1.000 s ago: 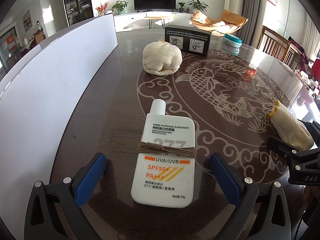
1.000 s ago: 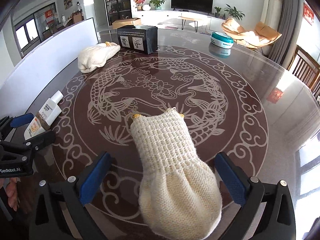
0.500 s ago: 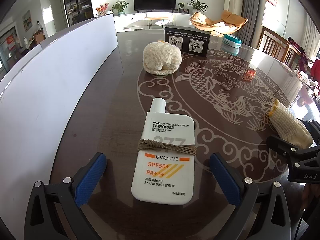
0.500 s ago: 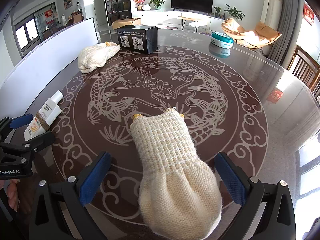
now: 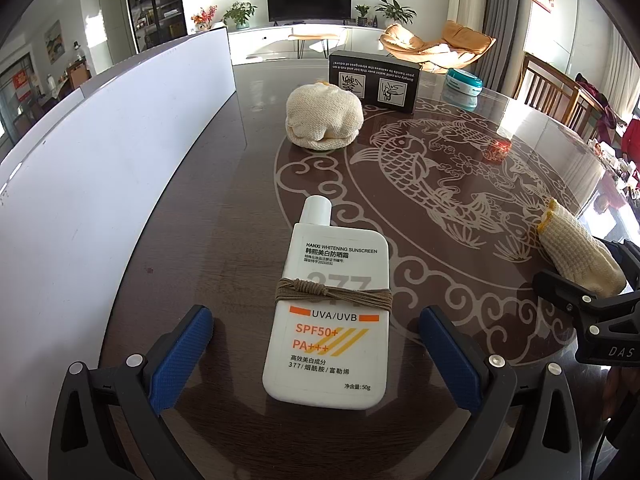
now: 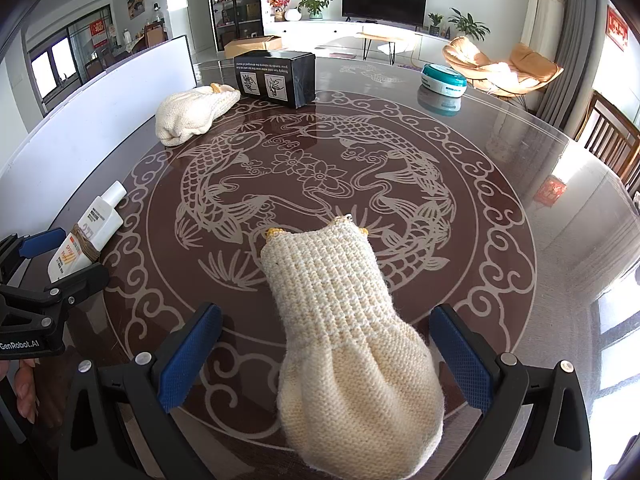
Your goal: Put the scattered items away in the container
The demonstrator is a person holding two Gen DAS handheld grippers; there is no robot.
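1. The left gripper (image 5: pixel 316 354) is spread wide around the sunscreen (image 5: pixel 330 320) — the pads do not touch it.
2. The right gripper (image 6: pixel 326 354) is also spread, with a knit pouch (image 6: pixel 344 320) lying between its fingers.
3. Both things lie on the table (image 6: pixel 500 240); the black box (image 6: pixel 276 78) stands at the far side.

White sunscreen bottle (image 5: pixel 328 316) and cream knitted pouch (image 6: pixel 352 336), both flat on table.
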